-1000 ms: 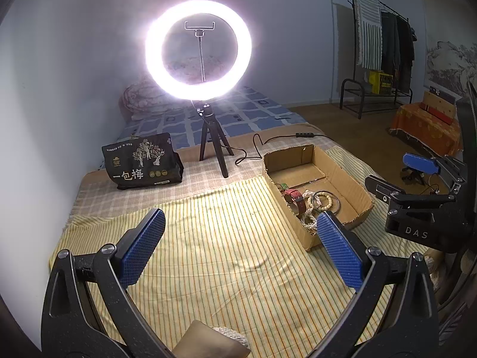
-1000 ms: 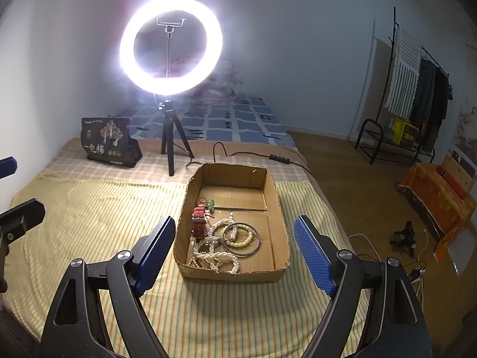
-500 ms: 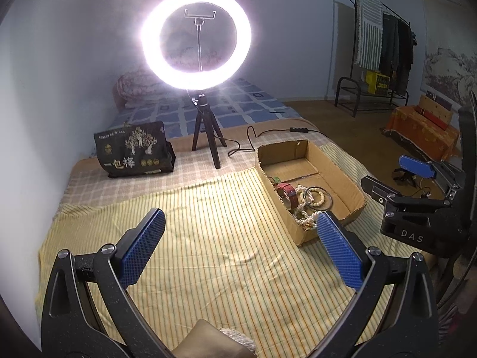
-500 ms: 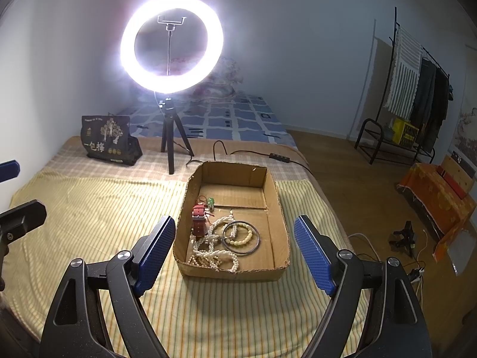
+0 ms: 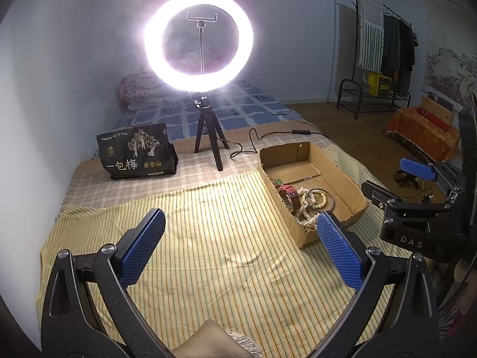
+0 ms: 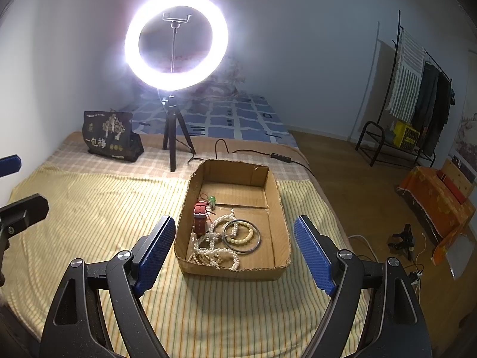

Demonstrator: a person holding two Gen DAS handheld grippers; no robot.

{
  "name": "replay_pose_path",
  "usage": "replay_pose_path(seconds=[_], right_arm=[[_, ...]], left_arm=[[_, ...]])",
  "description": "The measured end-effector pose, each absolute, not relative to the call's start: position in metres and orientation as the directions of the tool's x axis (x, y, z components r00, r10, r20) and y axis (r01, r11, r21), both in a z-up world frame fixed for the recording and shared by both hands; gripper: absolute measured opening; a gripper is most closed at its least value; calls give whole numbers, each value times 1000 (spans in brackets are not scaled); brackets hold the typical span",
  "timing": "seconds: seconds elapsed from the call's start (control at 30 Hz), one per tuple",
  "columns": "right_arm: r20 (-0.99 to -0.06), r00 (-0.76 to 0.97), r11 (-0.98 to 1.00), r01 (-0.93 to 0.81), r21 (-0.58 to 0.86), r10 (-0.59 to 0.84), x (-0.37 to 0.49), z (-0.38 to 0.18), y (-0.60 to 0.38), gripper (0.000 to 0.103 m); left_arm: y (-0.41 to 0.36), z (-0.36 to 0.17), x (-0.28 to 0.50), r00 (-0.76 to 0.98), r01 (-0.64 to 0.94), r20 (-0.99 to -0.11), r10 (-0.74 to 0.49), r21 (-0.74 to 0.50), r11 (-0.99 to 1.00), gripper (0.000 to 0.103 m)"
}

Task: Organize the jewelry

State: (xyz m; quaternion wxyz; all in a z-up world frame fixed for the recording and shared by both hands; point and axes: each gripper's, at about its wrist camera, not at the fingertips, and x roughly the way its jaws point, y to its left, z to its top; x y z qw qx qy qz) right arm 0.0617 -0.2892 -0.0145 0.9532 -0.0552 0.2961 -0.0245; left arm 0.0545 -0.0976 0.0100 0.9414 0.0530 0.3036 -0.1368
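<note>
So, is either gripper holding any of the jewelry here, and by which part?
Nothing is held. The left gripper and right gripper both have open, empty jaws; the jewelry lies in the cardboard box.

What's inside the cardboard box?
In the box: a red strap, a small green thing, tangled pearl strings, a pale bead bracelet inside a dark ring. Whatever lies under the tangle is hidden.

Jewelry (image 5: 307, 203) in cardboard box (image 5: 342, 176) on bedspread (image 5: 208, 223)
</note>
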Motion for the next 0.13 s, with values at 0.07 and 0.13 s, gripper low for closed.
replay_pose_path(seconds=[0.07,0.13], right_arm=[[-564,822,993,13,-120,-79,62,-15,-289,82],[-565,821,993,12,-119,-77,62,-15,-290,82]], left_arm=[[-98,10,53,786,284,-579,-217,26,958,103],[-97,12,52,793,277,-571,-211,30,960,103]])
